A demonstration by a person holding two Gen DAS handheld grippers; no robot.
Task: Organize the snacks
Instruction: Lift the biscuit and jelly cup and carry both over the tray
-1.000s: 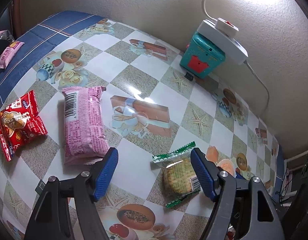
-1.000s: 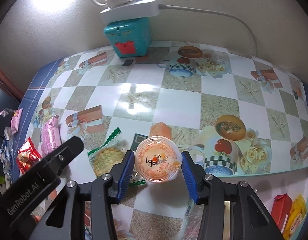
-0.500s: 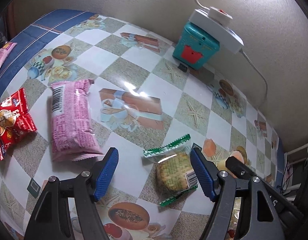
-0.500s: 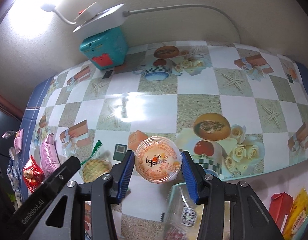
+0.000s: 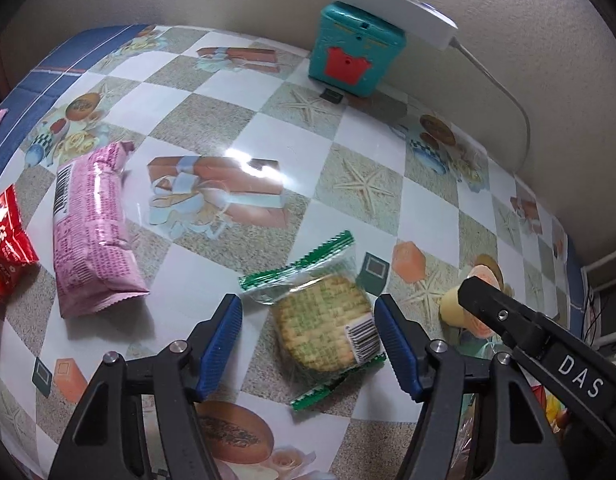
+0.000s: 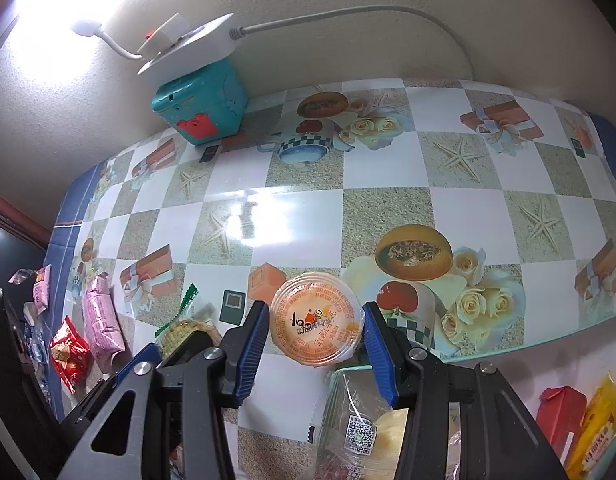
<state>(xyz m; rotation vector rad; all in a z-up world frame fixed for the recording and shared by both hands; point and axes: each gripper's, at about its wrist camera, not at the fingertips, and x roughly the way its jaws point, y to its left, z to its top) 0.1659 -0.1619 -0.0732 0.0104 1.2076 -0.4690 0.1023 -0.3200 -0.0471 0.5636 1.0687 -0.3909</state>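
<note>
My left gripper (image 5: 308, 340) is open, its blue pads either side of a round cracker in a clear green-edged wrapper (image 5: 319, 328) lying on the table. My right gripper (image 6: 313, 334) is shut on an orange jelly cup (image 6: 315, 322) and holds it just above the table's front edge; the cup's underside shows in the left wrist view (image 5: 451, 306). A pink biscuit pack (image 5: 90, 228) and a red snack bag (image 5: 4, 248) lie to the left. The cracker also shows in the right wrist view (image 6: 184, 330).
A teal box (image 5: 353, 54) with a white power strip (image 5: 391, 10) on top stands at the wall. Below the table's front edge lie clear-wrapped snacks (image 6: 359, 424), a red carton (image 6: 557, 412) and a yellow packet (image 6: 599, 428). A small pink packet (image 6: 40, 288) lies far left.
My left gripper has moved right and forward until its pads straddle the cracker. My right gripper, still holding the jelly cup, has drawn back toward the table's front edge.
</note>
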